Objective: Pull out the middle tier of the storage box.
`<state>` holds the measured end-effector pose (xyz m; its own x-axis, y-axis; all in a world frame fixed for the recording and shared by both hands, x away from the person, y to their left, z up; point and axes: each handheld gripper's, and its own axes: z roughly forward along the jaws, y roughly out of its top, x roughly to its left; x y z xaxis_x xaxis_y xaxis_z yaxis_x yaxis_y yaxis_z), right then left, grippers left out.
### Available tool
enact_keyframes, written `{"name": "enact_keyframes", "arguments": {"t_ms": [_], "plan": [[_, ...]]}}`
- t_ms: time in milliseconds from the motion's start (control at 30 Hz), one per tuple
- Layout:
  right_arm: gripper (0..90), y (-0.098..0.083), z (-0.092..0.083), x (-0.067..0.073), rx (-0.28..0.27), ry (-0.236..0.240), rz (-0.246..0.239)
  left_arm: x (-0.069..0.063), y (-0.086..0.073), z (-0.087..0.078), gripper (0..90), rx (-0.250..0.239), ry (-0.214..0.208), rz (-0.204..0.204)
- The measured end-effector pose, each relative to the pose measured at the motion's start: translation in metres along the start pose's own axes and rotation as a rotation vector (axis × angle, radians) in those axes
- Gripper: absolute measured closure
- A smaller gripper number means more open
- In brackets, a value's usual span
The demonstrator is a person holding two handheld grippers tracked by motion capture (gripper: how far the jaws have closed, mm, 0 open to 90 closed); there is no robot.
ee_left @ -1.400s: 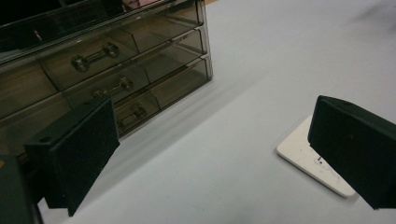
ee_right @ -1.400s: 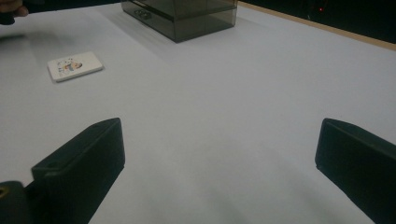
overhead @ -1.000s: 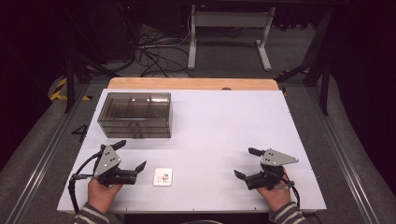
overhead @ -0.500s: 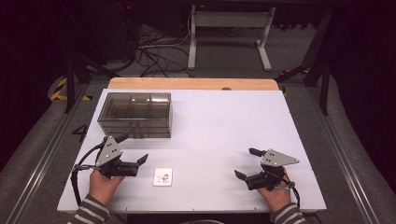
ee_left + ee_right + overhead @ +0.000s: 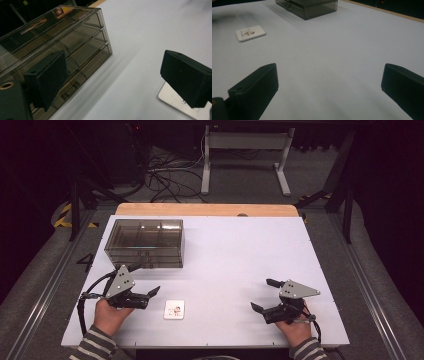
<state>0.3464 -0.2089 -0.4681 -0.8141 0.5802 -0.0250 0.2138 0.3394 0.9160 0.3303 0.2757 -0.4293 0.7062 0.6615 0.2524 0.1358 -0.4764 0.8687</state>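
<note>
The small card (image 5: 174,309) lies flat on the white surface (image 5: 230,255), just beside the left tool (image 5: 145,292), whose jaws stand apart and have just been closing a little with nothing between them. In the left gripper view one jaw hangs over the card's corner (image 5: 175,100), the other is toward the smoky plastic drawer box (image 5: 62,45). The step in hand looks like picking up the card. Being thin and flat, it gives little to bite on, so the tool should come low, tilt one jaw under an edge and close gently. The right tool (image 5: 265,296) rests well apart from the card, jaws wide with nothing held; it could steady the card's far edge against sliding
</note>
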Motion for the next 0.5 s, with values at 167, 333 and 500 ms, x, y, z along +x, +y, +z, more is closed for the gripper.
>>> {"name": "enact_keyframes", "arguments": {"t_ms": [167, 333, 500], "plan": [[1.7, 0.0000, 0.0001, 0.0000, 0.000, 0.002, -0.001, 0.0033, 0.0025, -0.0035, 9.7, 0.021, -0.037, 0.058], [1.7, 0.0000, 0.0002, 0.0000, 0.000, 0.005, -0.002, 0.0082, -0.0008, -0.0089, 9.7, 0.036, -0.057, 0.082], [1.7, 0.0000, 0.0005, 0.0003, 0.001, 0.006, -0.002, 0.0063, -0.0002, -0.0083, 9.8, 0.049, -0.046, 0.111]]}}
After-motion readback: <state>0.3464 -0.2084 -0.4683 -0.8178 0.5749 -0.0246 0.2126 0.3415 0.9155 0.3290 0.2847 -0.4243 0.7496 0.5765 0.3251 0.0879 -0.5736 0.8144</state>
